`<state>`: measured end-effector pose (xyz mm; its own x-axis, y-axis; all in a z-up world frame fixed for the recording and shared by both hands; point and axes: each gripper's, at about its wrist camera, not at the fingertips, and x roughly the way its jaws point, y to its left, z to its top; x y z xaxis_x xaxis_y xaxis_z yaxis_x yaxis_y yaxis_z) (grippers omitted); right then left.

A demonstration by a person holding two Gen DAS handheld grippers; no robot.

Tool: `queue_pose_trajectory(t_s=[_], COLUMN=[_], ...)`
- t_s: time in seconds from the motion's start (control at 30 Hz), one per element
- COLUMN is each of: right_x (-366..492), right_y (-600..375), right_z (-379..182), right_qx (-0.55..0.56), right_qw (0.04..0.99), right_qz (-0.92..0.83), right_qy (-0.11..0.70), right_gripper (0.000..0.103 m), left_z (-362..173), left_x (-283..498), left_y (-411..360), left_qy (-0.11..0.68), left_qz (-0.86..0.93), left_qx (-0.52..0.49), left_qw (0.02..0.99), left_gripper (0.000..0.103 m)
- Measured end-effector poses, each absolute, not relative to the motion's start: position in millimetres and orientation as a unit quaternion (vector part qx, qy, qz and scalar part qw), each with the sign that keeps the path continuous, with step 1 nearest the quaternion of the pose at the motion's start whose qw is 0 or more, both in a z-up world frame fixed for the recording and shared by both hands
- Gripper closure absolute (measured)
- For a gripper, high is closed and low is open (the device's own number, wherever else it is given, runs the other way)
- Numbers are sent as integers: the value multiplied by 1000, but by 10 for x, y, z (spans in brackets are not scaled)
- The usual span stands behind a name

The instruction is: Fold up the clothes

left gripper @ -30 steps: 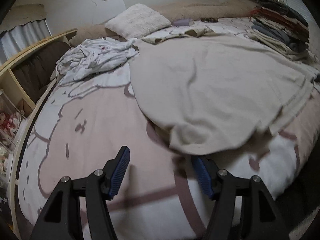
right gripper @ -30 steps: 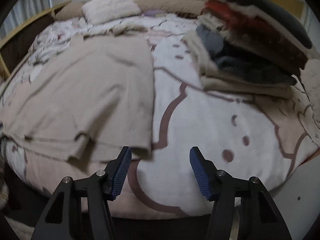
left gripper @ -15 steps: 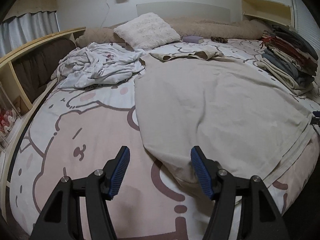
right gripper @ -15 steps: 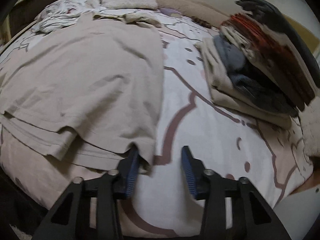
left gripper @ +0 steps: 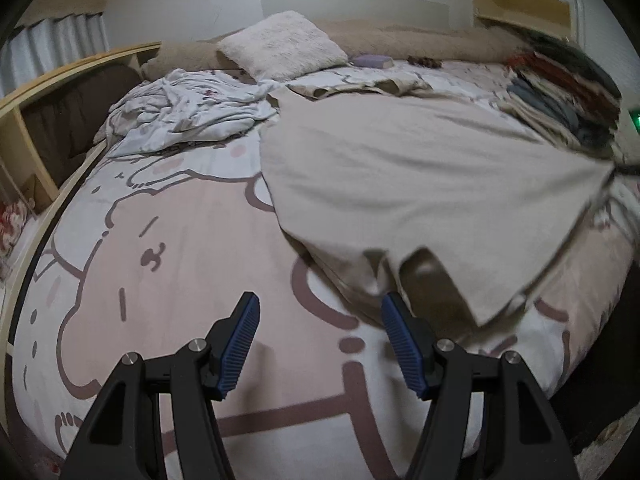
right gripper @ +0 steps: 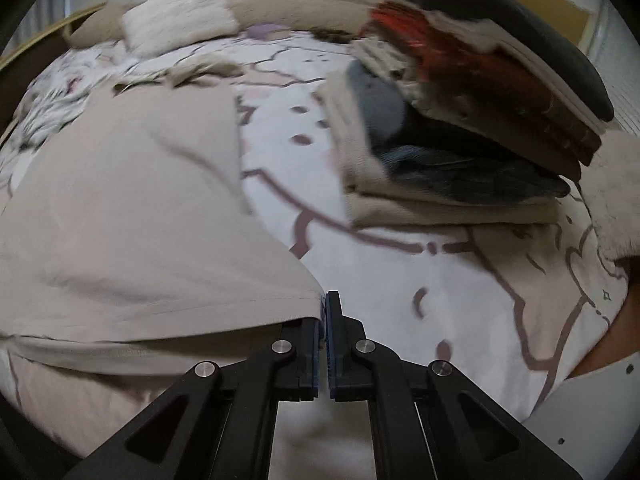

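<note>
A large beige garment point(left gripper: 400, 168) lies spread on the bed; it also fills the left of the right wrist view point(right gripper: 120, 220). My right gripper point(right gripper: 323, 320) is shut on the garment's near right corner and lifts it off the bedspread. In the left wrist view that corner is raised at the right, and a fold of the hem point(left gripper: 424, 276) hangs loose. My left gripper point(left gripper: 318, 344) is open and empty, just short of the garment's near left hem, above the bedspread.
A stack of folded clothes point(right gripper: 460, 120) sits on the bed's right side point(left gripper: 560, 88). A crumpled white garment point(left gripper: 184, 112) lies at the far left, with a fluffy pillow point(left gripper: 280, 44) behind. A wooden shelf point(left gripper: 48, 120) borders the bed's left edge.
My right gripper closed on the beige garment's near corner and raised it. The near hem lifted and folded. My left gripper stayed open near the hem.
</note>
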<state>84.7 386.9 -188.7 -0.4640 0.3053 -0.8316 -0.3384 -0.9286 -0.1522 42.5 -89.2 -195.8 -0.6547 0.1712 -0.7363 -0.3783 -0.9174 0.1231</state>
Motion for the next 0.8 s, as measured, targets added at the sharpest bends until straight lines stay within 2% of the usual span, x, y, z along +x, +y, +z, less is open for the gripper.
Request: queue_pose_trajectory(t_s=[0.2, 0.4, 0.47, 0.5, 0.53, 0.57, 0.6, 0.63, 0.77, 0.8], right_x=[692, 682, 675, 681, 685, 687, 688, 693, 748, 767], right_y=[3998, 4038, 4049, 4047, 4039, 4029, 4019, 4005, 3969, 3960], right_z=[-2128, -2278, -2294, -2304, -2312, -2320, -2328, -2325, -2222, -2170], right_qx=[-507, -517, -519, -518, -517, -516, -514, -511, -493, -487], right_qw=[201, 201, 199, 198, 198, 200, 201, 204, 216, 217], right_qz=[837, 830, 830, 830, 831, 832, 833, 834, 841, 844], right_qy=[34, 53, 55, 56, 56, 53, 50, 46, 53, 58], right_gripper=[100, 100, 100, 100, 100, 100, 100, 100, 100, 100], left_z=[-1923, -1971, -2012, -2023, -2031, -2042, -2053, -2062, -1930, -1847], left_x=[597, 570, 510, 473, 429, 378, 326, 279, 237, 273], left_y=[-637, -476, -455, -453, -447, -456, -464, -484, -910, -916], left_qy=[169, 208, 213, 212, 210, 207, 204, 198, 124, 130], left_qz=[890, 884, 884, 885, 886, 886, 887, 888, 909, 912], left_qx=[-373, -377, -382, -383, -385, -389, -393, -398, -396, -389], left_qw=[197, 180, 166, 160, 153, 141, 129, 115, 34, 26], left_gripper=[39, 39, 43, 46, 57, 73, 83, 98, 97, 97])
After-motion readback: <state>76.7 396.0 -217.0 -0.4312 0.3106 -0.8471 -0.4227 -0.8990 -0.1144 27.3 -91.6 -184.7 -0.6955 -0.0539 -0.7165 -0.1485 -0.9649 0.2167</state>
